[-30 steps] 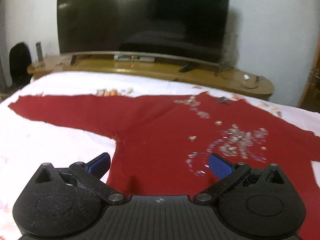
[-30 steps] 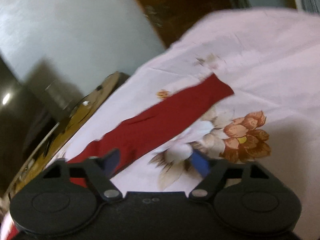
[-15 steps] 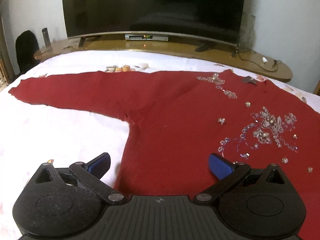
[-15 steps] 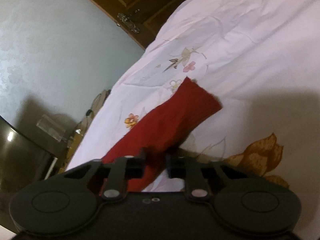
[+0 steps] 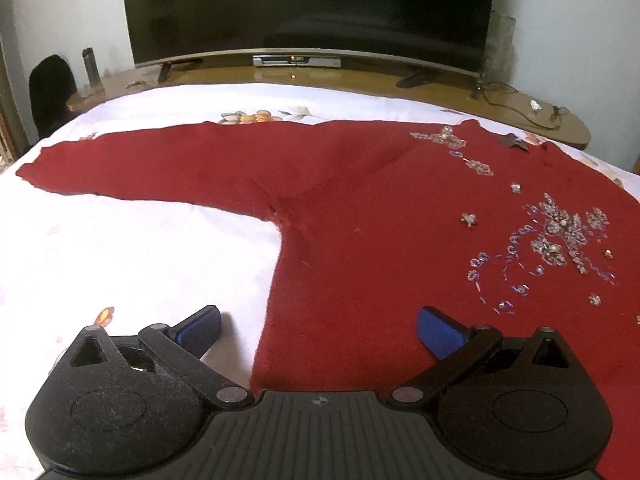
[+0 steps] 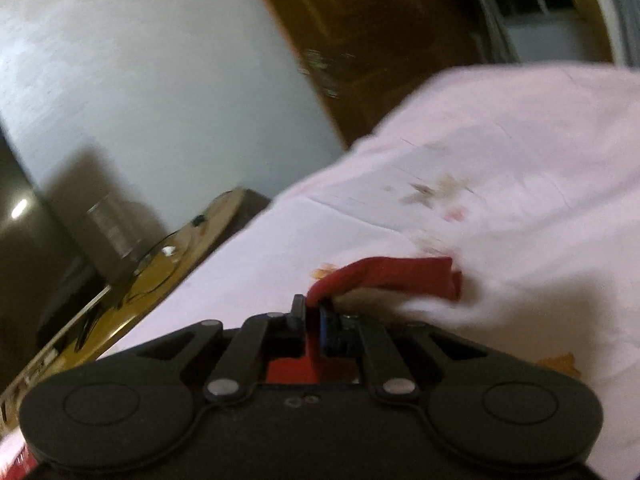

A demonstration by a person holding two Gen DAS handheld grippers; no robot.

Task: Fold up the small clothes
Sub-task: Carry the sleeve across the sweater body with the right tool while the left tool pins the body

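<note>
Sweater [image 5: 360, 208], dark red with a beaded patch [image 5: 560, 240] at the right of the left wrist frame, lies flat on the bed sheet [image 5: 132, 248]. We see one sleeve [image 5: 140, 164] stretched toward the left edge of that frame. Left tool [image 5: 318, 330] sits at lower centre with its blue pads wide apart: the left pad over bare sheet, the right pad over the sweater body, the garment's side edge between them. We cannot tell whether either pad touches the cloth; nothing is gripped. Beyond the bed, at the top of the frame, a television [image 5: 308, 4] stands on a wooden worktop [image 5: 360, 80].

Right wrist view is motion-blurred. Right tool [image 6: 313, 314] at lower centre has its pads clamped together on the other sleeve [image 6: 400, 276], red fabric pinched between them and the cuff end trailing right, lifted above the sheet [image 6: 500, 152].
</note>
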